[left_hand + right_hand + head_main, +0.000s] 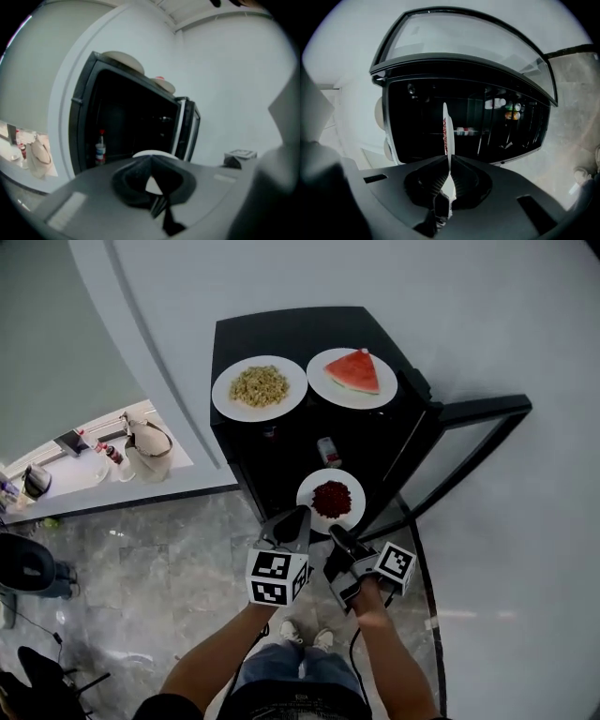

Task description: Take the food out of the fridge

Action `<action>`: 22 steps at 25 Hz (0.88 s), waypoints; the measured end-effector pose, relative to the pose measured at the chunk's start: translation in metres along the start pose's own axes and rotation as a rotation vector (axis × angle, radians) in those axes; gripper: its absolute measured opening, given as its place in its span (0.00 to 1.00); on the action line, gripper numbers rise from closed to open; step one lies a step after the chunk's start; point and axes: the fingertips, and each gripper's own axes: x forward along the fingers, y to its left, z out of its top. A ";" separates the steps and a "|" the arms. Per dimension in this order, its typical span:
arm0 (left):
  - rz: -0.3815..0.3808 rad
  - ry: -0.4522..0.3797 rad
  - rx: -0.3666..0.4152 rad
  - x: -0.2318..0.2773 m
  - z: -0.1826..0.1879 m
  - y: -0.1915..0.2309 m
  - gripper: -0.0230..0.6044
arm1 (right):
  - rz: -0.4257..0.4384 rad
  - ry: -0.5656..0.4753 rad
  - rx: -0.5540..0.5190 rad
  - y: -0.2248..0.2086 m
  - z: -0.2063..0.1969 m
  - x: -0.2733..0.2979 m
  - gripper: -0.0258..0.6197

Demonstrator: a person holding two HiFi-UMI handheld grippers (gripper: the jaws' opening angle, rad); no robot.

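Now the left gripper (301, 513) and right gripper (336, 532) are both clamping the red-food plate (310, 494) before the fridge (272, 329). Watermelon (353, 369) is sitting atop it.

Forearms forward; right claw (336, 532) clamped on plate (311, 486) rim; left claw (296, 515) closed alongside.

On the black fridge (281, 329), the white plate of grains (259, 387) lies left of the white plate of watermelon (352, 378). The white plate of red bits (331, 501) is in front.
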 end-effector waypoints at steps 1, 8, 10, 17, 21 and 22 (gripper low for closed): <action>0.001 -0.007 0.003 -0.002 0.008 -0.001 0.04 | 0.005 -0.004 -0.012 0.012 0.002 -0.002 0.06; 0.004 -0.032 0.008 -0.013 0.038 -0.007 0.04 | 0.032 -0.040 -0.049 0.070 0.010 -0.013 0.06; 0.001 -0.039 0.002 -0.015 0.041 -0.012 0.04 | 0.025 -0.049 -0.055 0.077 0.011 -0.019 0.06; -0.001 -0.044 -0.009 -0.017 0.045 -0.019 0.04 | 0.027 -0.066 -0.046 0.088 0.012 -0.026 0.06; -0.008 -0.060 -0.005 -0.017 0.047 -0.023 0.04 | 0.031 -0.072 -0.056 0.089 0.013 -0.026 0.06; -0.009 -0.061 -0.005 -0.018 0.047 -0.024 0.04 | 0.034 -0.074 -0.055 0.088 0.013 -0.027 0.06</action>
